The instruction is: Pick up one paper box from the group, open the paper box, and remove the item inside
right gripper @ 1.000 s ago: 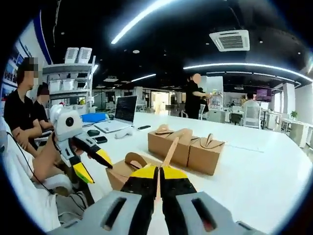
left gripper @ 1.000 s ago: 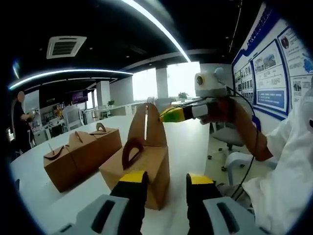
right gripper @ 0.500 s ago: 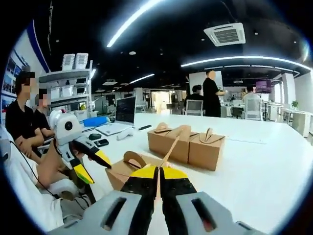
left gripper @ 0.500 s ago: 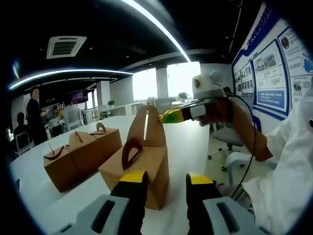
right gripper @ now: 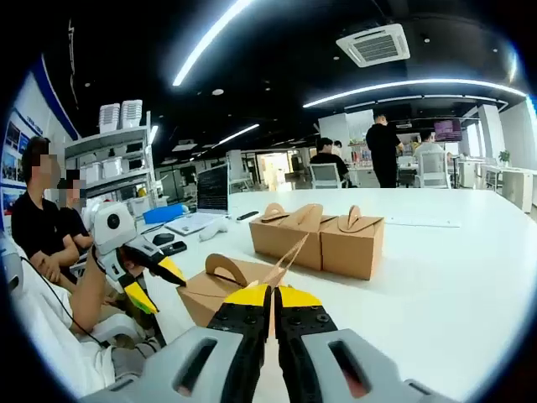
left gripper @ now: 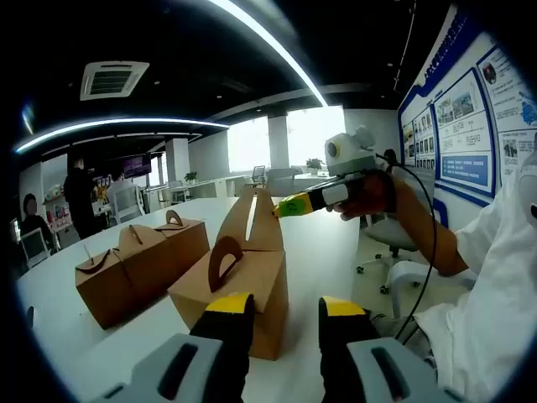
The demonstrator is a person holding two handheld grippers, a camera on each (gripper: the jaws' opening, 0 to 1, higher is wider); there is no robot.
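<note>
Left gripper view: the nearest box point(left gripper: 237, 290) sits on the white table point(left gripper: 323, 243) just ahead of the left gripper point(left gripper: 283, 312), whose jaws are spread and empty, while two more boxes point(left gripper: 138, 260) stand behind it, closed. The right gripper point(left gripper: 289, 204) pinches the near box's raised handle flap point(left gripper: 252, 218), jaws pressed together on it; what is inside cannot be seen.

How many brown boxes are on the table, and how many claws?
Closed boxes in the group: 2
Box being opened: 1
Claws: 2, right claw pinching that box's flap, left claw open near it
Total: 5
</note>
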